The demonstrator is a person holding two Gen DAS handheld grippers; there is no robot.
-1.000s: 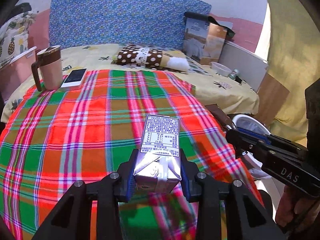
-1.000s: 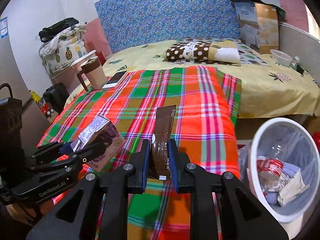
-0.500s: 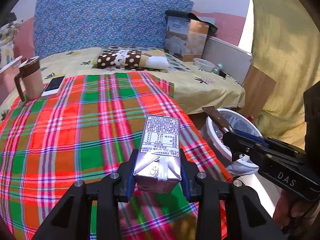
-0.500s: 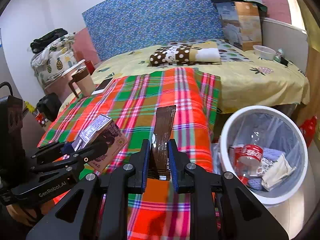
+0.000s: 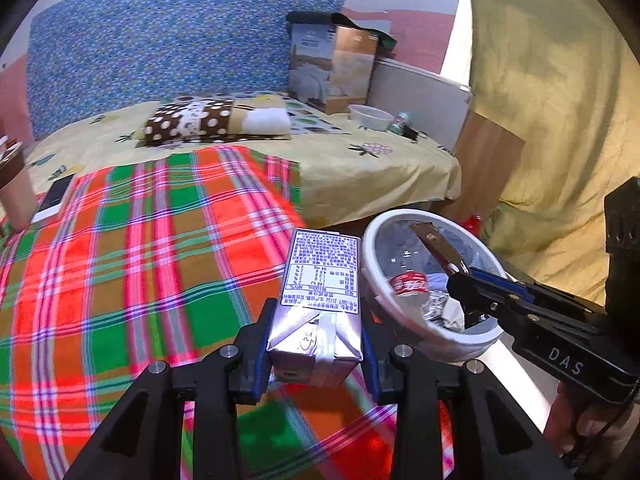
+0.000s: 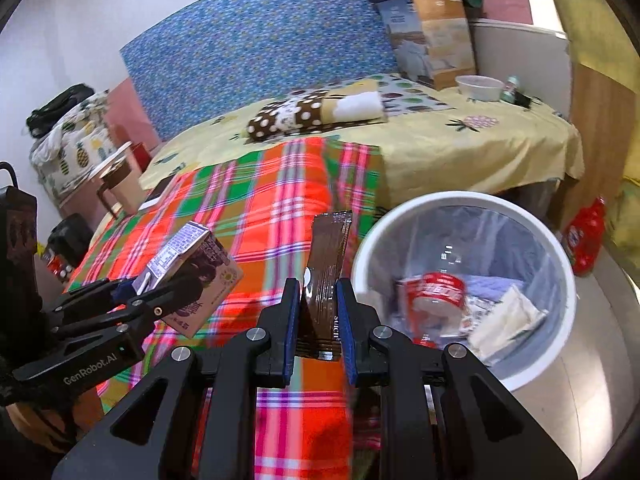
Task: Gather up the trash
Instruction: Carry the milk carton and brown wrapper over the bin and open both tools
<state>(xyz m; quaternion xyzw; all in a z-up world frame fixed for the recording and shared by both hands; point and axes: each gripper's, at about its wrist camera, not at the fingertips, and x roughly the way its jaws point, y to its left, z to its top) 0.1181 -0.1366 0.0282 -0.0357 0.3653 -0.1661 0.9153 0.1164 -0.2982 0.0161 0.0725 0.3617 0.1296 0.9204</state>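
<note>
My left gripper (image 5: 316, 356) is shut on a small drink carton (image 5: 320, 300) with a silver top, held above the plaid blanket's right edge; the carton also shows in the right wrist view (image 6: 192, 276). My right gripper (image 6: 318, 320) is shut on a brown snack wrapper (image 6: 326, 276), held beside the rim of the white trash bin (image 6: 560, 344). In the left wrist view the wrapper (image 5: 436, 246) hangs over the bin (image 5: 372, 280). The bin holds a red-labelled bottle (image 6: 436, 292) and crumpled papers.
A plaid blanket (image 5: 140, 260) covers the near bed over a yellow sheet (image 5: 368, 164). A dotted pillow (image 5: 192, 120), a box (image 5: 332, 64) and a white bowl (image 5: 370, 117) lie at the back. A cup (image 5: 14, 192) and phone (image 5: 54, 200) sit far left. A yellow curtain (image 5: 540, 120) hangs right.
Both grippers have moved right, from over the blanket toward the bin, still holding the carton and the wrapper. The bin is now much closer in both views.
</note>
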